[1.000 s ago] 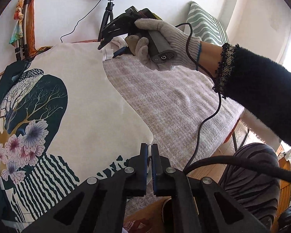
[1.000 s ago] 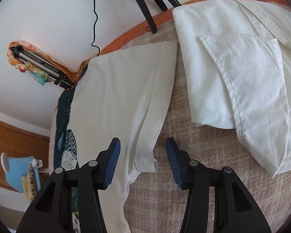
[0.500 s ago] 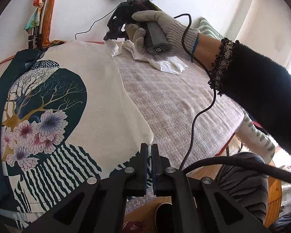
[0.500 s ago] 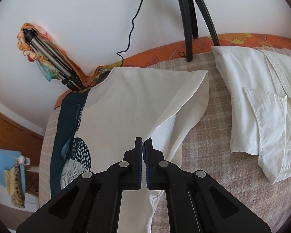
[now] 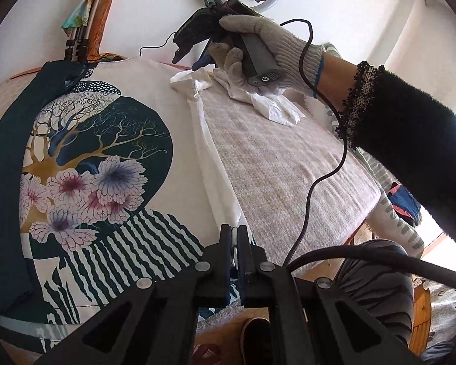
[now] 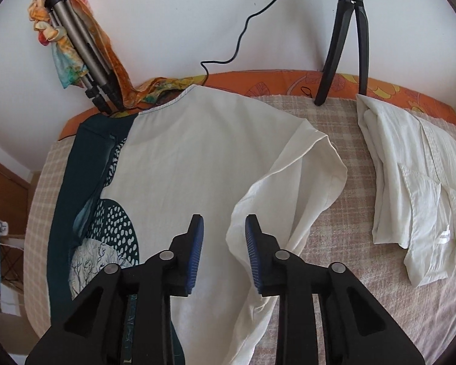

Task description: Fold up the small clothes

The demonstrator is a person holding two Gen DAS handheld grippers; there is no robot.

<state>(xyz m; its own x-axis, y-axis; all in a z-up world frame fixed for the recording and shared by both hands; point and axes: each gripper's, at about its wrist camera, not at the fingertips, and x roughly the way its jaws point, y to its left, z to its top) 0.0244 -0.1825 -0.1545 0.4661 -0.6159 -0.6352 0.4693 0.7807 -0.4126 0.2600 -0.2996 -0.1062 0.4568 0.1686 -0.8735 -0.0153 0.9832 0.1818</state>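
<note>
A cream T-shirt [image 5: 179,158] printed with a dark teal tree, pink-violet flowers and wavy stripes lies spread on a bed under a beige checked blanket [image 5: 276,164], ahead of both tongs. Its right edge is folded inward into a long soft ridge. The left gripper [image 5: 234,237] is clenched on the lower hem of that ridge, thin cloth pinched between its black fingers. The right gripper [image 6: 224,234] hangs released above the shirt's loosely curled short sleeve [image 6: 307,176], its ribbed blue pads [image 6: 197,240] apart and touching nothing. To the right of the right tongs lies a crumpled white shirt [image 6: 410,188]. Beyond it a black tripod [image 6: 346,39] stands against the white wall; a folded grey tripod [image 6: 82,48] wrapped in an orange scarf leans far left.
</note>
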